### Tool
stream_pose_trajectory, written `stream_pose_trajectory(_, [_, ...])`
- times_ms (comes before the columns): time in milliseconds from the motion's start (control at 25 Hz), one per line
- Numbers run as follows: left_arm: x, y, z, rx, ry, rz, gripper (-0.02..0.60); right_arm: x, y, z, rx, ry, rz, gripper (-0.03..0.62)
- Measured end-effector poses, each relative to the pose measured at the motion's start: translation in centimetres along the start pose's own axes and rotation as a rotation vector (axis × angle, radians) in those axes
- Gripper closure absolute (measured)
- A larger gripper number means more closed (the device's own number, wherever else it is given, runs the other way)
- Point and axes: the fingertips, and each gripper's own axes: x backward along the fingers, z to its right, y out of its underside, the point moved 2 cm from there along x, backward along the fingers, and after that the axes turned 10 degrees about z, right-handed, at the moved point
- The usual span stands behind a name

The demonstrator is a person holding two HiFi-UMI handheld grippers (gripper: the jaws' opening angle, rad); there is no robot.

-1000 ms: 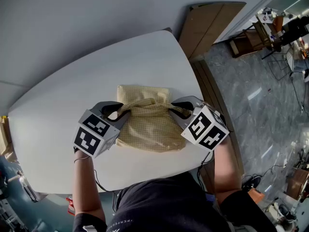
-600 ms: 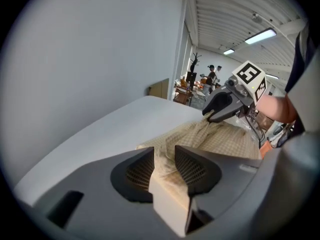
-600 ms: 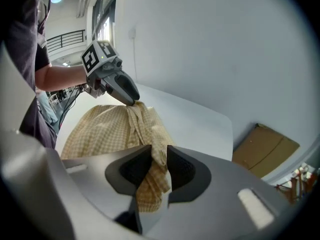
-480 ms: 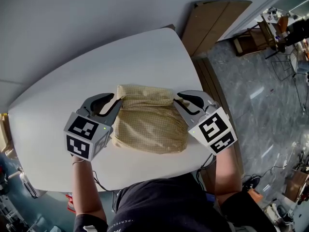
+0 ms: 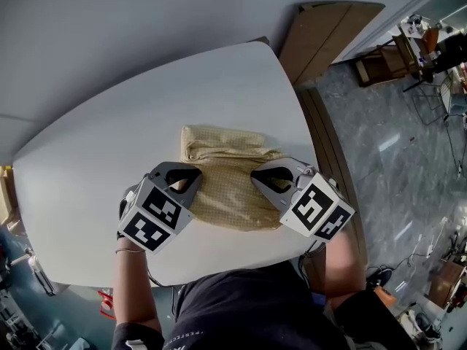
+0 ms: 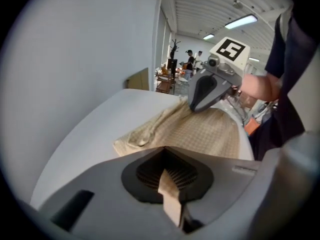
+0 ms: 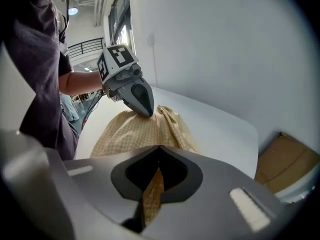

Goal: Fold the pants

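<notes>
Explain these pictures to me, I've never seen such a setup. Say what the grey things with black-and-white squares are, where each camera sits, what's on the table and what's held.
No robot here: a person holds a grey two-jaw gripper in each hand, and the marker cubes are part of them. The head view comes from a camera on the person's head, looking steeply down: left gripper at its left, right gripper at its right. The other two views come from cameras riding on each gripper, looking along its own jaws. On the white rounded table lie pale yellow checked pants, folded into a bundle. Both grippers' jaws have just been closing, and each now pinches the fabric at one side of the bundle.
</notes>
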Motion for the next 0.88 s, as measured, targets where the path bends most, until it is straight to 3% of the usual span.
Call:
stream_pose_trajectory(120, [-0.5, -0.8, -2.2, 0.019, -0.124, 0.065, 0.583, -0.5, 0.7, 1.4, -0.001, 0.09, -0.022, 0.594])
stream_pose_trajectory(240, [-0.7, -1.7, -3.4, 0.077, -0.182, 0.135, 0.583, -0.6, 0.6, 2.5, -0.035, 0.177, 0.002, 0.593])
stream_pose_trajectory(520, [-1.6, -0.9, -3.8, 0.144, -0.22, 0.148, 0.583, -0.9, 1.2, 2.9, -0.111, 0.242, 0.028, 0.594])
stream_pose_trajectory(640, [0.8, -2.0, -4.2, 0.231, -0.247, 0.255, 0.583, 0.6, -0.4, 3.0, -0.16, 0.262, 0.107, 0.594])
stream_pose_trajectory(760, [3.3, -2.4, -3.8, 0.348, -0.22, 0.392, 0.584, 1.6, -1.2, 3.0, -0.191, 0.305, 0.144, 0.594])
stream_pose_trajectory(880, [4.9, -2.2, -2.9, 0.366, -0.228, 0.449, 0.584, 2.4, -1.1, 2.5, -0.215, 0.362, 0.141, 0.594])
